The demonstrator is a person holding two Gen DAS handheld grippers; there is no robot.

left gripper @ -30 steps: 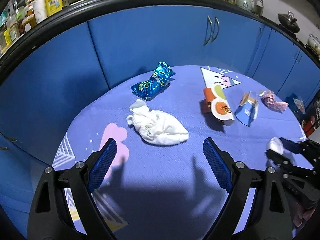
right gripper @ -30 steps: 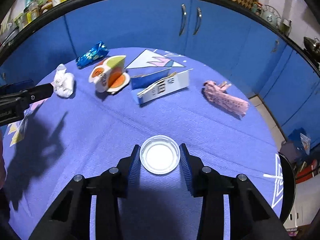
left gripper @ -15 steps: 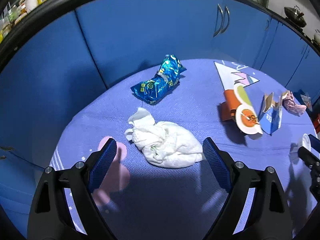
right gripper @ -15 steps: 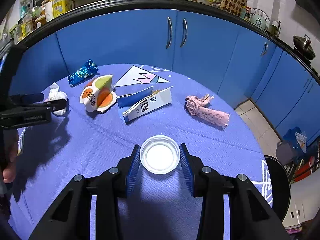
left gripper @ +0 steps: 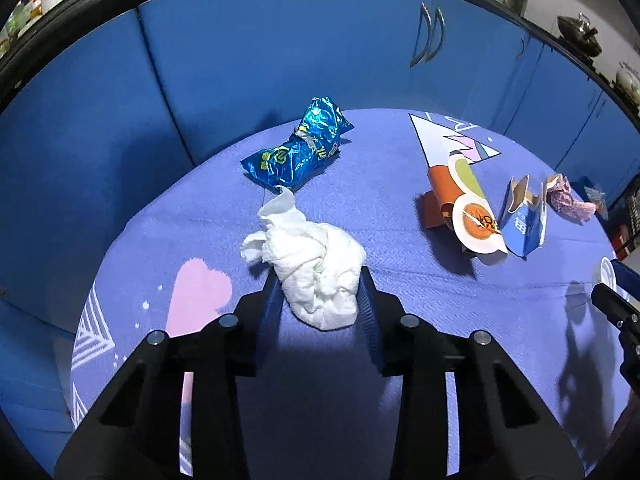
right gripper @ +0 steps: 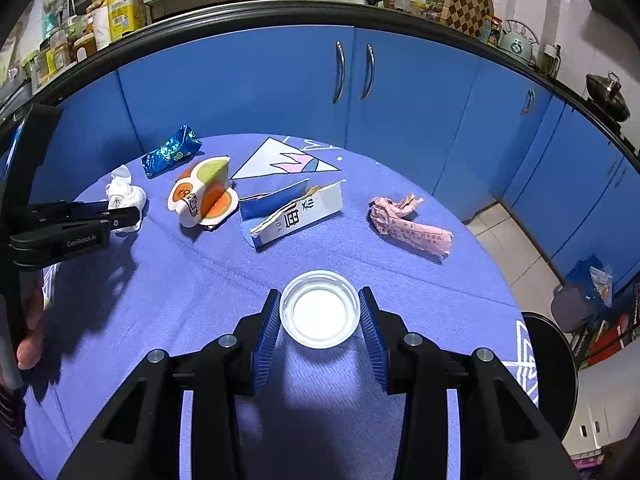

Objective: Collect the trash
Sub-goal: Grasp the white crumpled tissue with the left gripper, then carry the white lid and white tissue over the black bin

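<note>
A crumpled white tissue (left gripper: 316, 264) lies on the purple tablecloth (left gripper: 400, 360). My left gripper (left gripper: 320, 286) is closing around it, and both blue pads press its sides. In the right wrist view that left gripper (right gripper: 120, 216) reaches in from the left onto the tissue (right gripper: 124, 196). My right gripper (right gripper: 319, 314) is shut on a round white plastic lid (right gripper: 319, 308) that rests on the cloth. Further back lie a blue foil wrapper (left gripper: 296, 152), a flattened orange and white paper cup (left gripper: 464, 208), a torn blue and white carton (left gripper: 522, 220) and a crumpled pink wrapper (right gripper: 408, 228).
Blue cabinet doors (right gripper: 352, 92) curve close behind the round table. The counter above them carries bottles (right gripper: 120, 8) and kitchenware. To the right, a black round stool (right gripper: 548, 352) stands on the tiled floor (right gripper: 516, 256). A hand (right gripper: 28, 348) shows at the left edge.
My left gripper came forward and down over the white tissue, and its wide-open jaws closed onto it. The right gripper kept still with the lid between its pads.
</note>
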